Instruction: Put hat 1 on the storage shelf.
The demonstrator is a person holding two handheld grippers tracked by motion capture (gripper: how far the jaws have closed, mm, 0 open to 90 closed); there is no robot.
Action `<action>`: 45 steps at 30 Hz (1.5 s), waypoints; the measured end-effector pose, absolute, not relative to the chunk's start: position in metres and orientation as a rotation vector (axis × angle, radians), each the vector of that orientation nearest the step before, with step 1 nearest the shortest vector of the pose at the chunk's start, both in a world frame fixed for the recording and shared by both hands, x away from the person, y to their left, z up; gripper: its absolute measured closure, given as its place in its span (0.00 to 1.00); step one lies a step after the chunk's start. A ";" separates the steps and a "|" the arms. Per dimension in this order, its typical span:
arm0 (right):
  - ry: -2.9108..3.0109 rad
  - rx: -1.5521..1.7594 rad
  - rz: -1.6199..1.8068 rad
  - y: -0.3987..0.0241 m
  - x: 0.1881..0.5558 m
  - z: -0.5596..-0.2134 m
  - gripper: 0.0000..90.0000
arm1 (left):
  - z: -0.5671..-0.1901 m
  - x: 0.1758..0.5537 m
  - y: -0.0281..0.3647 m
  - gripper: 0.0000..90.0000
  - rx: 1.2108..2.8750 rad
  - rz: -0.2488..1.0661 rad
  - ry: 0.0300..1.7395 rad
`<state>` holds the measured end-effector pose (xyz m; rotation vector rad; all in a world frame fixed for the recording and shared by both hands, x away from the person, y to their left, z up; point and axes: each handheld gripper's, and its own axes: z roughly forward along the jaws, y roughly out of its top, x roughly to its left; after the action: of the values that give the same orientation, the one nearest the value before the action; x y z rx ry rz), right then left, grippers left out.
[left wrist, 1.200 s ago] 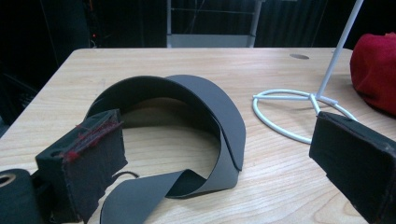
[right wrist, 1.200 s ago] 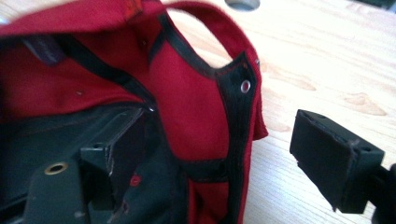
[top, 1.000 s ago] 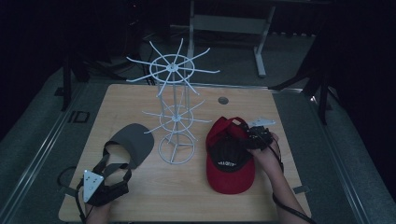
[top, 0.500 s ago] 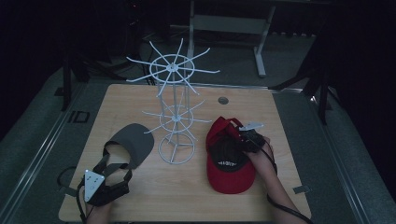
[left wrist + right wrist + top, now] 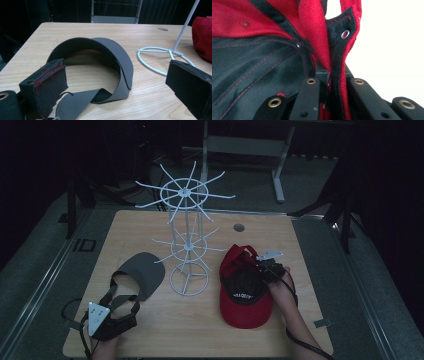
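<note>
Our left gripper (image 5: pixel 117 92) idles wide open just short of the visor (image 5: pixel 100 62), while our right gripper (image 5: pixel 332 100) has just closed its jaws on the red cap's (image 5: pixel 245 290) rim pinched between them, so next we judge a lift toward the rack (image 5: pixel 185 245) beyond.

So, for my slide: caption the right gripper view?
Right gripper shut on the red cap's rim.

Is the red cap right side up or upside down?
Upside down: the red cap lies crown down, its dark lining facing up, its edge pinched in the right gripper.
</note>
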<state>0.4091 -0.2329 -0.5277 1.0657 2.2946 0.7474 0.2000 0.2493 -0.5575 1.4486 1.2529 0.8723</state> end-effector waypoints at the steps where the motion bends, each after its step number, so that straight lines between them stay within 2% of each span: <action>1: 2.294 1.066 0.757 -0.235 0.408 -0.525 0.94 | -0.558 0.200 0.249 0.04 1.445 0.871 1.253; 10: 2.277 1.074 0.831 -0.245 0.394 -0.501 0.94 | -0.556 0.199 0.247 0.04 1.446 0.869 1.238; 16: 2.192 1.079 0.904 -0.247 0.380 -0.474 0.94 | -0.556 0.200 0.246 0.04 1.454 0.810 1.232; 30: 2.044 1.009 1.084 -0.247 0.345 -0.404 0.94 | -0.552 0.198 0.239 0.04 1.496 0.771 1.163; 38: 2.005 0.989 1.110 -0.251 0.334 -0.383 0.94 | -0.543 0.195 0.228 0.04 1.537 0.750 1.157; 42: 1.991 0.976 1.111 -0.254 0.329 -0.375 0.94 | -0.529 0.192 0.220 0.04 1.550 0.703 1.143; 45: 1.979 0.977 1.119 -0.256 0.324 -0.368 0.94 | -0.517 0.190 0.214 0.04 1.572 0.620 1.107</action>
<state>0.3239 -0.2563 -0.3679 0.9767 1.9789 1.1192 0.1901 0.2140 -0.5170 1.5720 1.1068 0.6203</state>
